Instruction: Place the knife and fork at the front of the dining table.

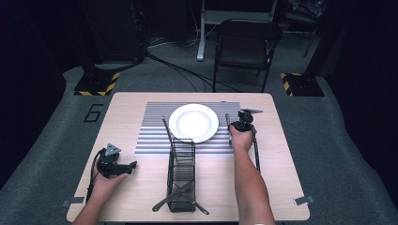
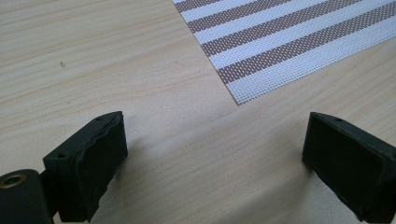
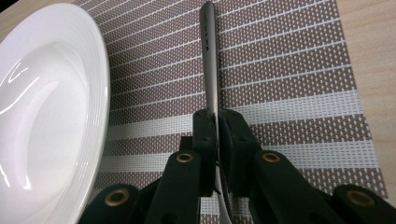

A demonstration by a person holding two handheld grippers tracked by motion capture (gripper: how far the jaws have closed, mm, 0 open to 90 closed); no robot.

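My right gripper point(image 3: 215, 116) is shut on a steel piece of cutlery point(image 3: 209, 56), whose handle runs away from the jaws just above the striped placemat point(image 3: 280, 70). Which kind of cutlery it is I cannot tell. It lies close beside the right rim of the white plate point(image 3: 46, 116). In the high view this gripper point(image 1: 231, 125) is at the plate's point(image 1: 193, 123) right with the cutlery point(image 1: 227, 118). My left gripper point(image 1: 133, 165) rests open on the bare wood at the left, nothing between its jaws point(image 2: 215, 154), near a corner of the placemat point(image 2: 289, 42).
A black wire caddy point(image 1: 181, 173) stands in the middle front of the table with cutlery point(image 1: 174, 196) sticking out at its near end. A dark utensil point(image 1: 166, 129) lies on the mat left of the plate. A folding chair point(image 1: 246, 44) stands beyond the table.
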